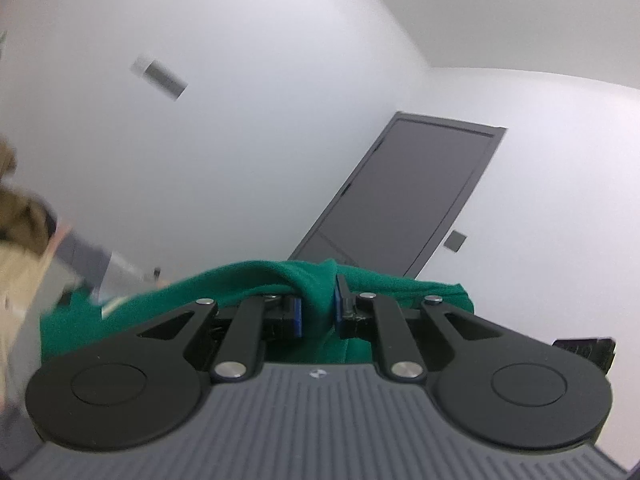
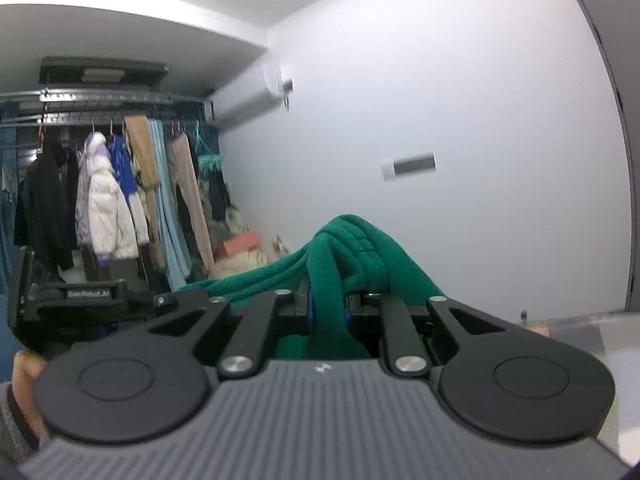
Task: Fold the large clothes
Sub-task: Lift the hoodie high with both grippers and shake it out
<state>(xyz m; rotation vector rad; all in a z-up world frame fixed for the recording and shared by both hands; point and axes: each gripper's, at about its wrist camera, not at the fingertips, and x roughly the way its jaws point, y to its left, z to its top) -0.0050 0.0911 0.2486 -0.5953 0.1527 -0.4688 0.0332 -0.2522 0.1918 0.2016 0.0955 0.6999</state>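
White walls behind; both jaws clamp bunched green garment (image 1: 316,292) (image 2: 328,280), its lower part hidden beneath them.

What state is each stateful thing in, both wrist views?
left gripper: shut on the green garment, cloth bunched between the blue pads.
right gripper: shut on the green garment, a thick fold pinched between its pads.
green garment: lifted, gathered in folds, draping from both grippers.
grey door: closed.
hanging clothes: hung on the rail, unfolded.
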